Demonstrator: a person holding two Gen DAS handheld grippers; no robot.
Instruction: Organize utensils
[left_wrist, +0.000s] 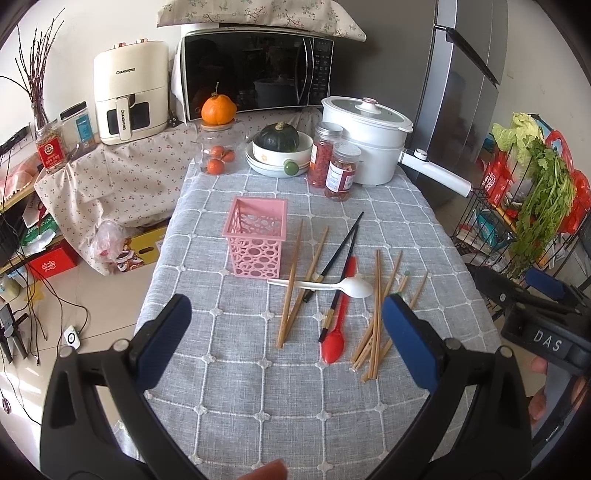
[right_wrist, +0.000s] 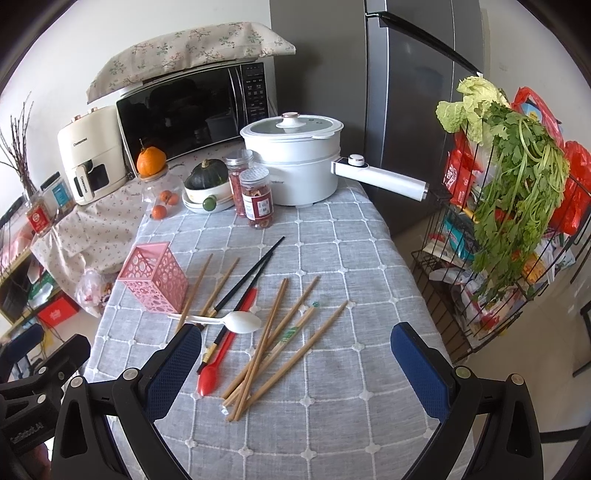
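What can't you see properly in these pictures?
- Inside the pink basket: in both views its walls hide the bottom.
- White spoon: in the right wrist view, the gripper's blue finger pad covers its handle end.
- Bamboo chopsticks: in the left wrist view, the blue finger pad hides part of the pile.
- Jar labels: too small to read.

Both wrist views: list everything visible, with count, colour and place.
pink basket: 1, empty, left on grey tablecloth
wooden chopsticks: about eight, tan, loose on cloth
black chopsticks: 2, crossing mid-cloth
white spoon: 1, across chopsticks
red spoon: 1, beside black pair
white pot: 1, lidded, far edge
jars: 2, red contents, by pot
squash: 1, dark green, in bowl
microwave: 1, black, behind
left gripper: open, blue pads
right gripper: open, blue pads
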